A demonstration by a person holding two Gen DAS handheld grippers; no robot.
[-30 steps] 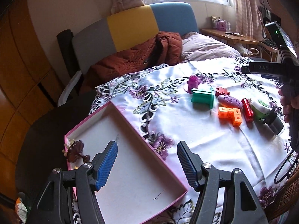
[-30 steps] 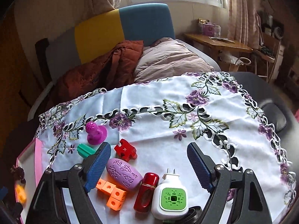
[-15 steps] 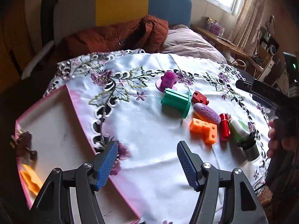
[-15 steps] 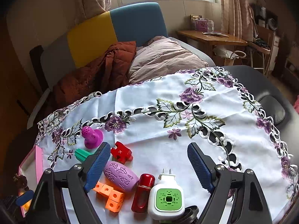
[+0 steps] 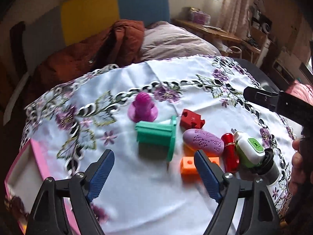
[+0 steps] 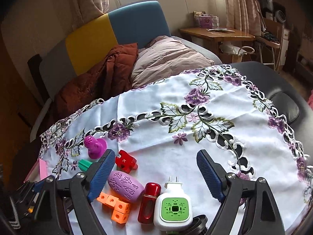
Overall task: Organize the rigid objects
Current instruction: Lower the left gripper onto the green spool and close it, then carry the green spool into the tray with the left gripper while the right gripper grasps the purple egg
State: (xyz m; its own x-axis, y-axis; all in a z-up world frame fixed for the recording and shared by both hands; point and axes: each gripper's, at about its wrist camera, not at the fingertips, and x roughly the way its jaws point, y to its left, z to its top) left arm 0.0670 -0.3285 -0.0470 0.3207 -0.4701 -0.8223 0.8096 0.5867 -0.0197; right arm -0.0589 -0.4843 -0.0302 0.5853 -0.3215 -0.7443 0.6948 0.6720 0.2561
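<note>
Two open tools [image 5: 154, 171] [image 6: 155, 171] nr toys [image 6: 125, 189]

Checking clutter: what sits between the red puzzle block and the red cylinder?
The purple oval piece lies between the red puzzle block and the red cylinder; both wrist views show it, the right wrist view most clearly.

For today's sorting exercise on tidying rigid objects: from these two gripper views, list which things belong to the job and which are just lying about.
Belong to the job:
- pink box
- green spool
- magenta cone toy
- red puzzle block
- purple oval
- orange cubes
- red tube
- white plug-in unit

Just lying about:
- rust jacket
- pillow
- wooden desk
- embroidered tablecloth
</note>
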